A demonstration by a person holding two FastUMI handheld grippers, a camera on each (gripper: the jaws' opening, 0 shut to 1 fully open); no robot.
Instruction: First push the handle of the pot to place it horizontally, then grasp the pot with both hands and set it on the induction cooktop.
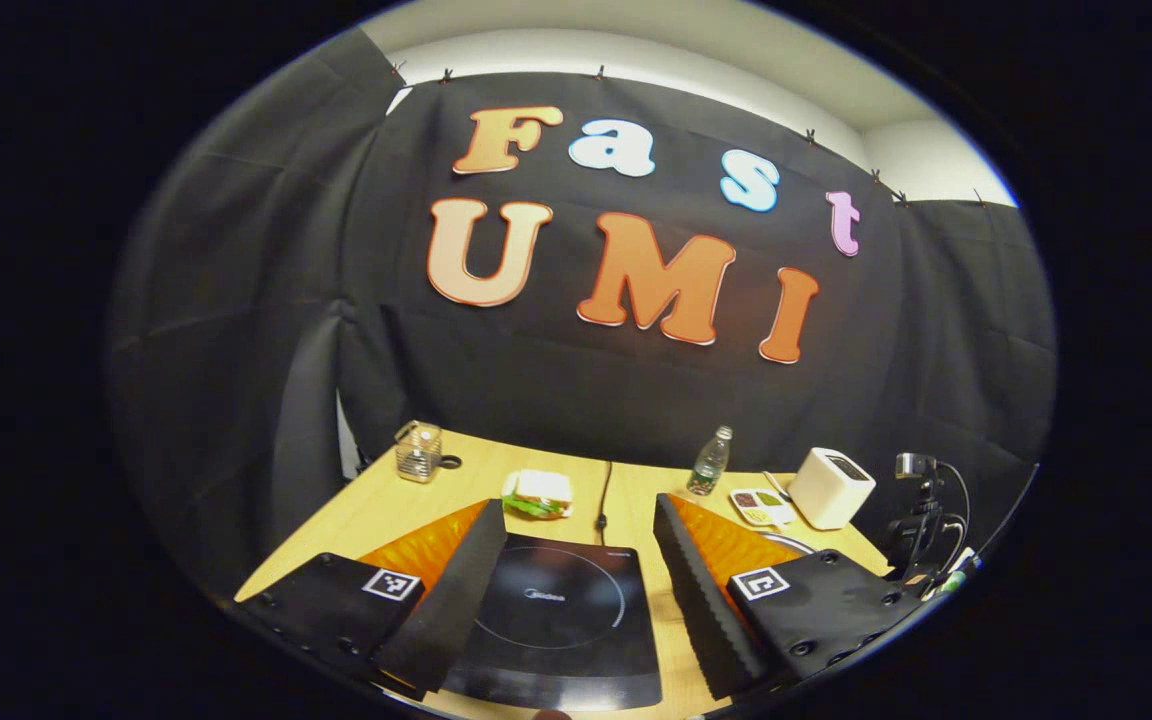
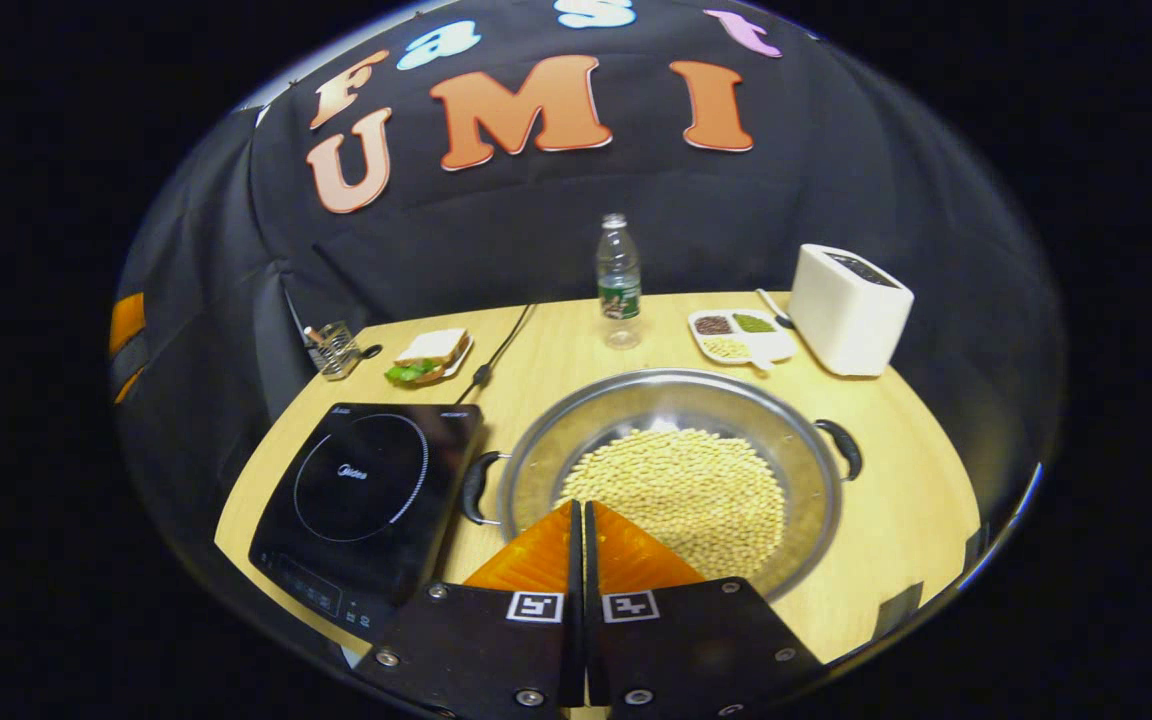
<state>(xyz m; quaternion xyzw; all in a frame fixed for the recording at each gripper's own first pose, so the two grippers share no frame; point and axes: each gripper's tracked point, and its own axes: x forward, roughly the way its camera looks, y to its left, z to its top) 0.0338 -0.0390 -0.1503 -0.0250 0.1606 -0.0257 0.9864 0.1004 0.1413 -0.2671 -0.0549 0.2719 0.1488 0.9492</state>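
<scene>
My left gripper (image 1: 568, 560) hangs jaws wide over the induction cooktop (image 1: 558, 615); my right gripper (image 2: 579, 545), jaws closed, empty, hovers above the bean-filled pot (image 2: 671, 478).

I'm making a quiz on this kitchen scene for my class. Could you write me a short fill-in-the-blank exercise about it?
1. The pot holds a heap of pale ____.
2. The jaws of the right gripper are ____.
3. The cooktop sits beside the pot's ____ handle in the right gripper view.
4. The water bottle stands ____ on the table.

Missing words: beans; shut; left; upright
</scene>
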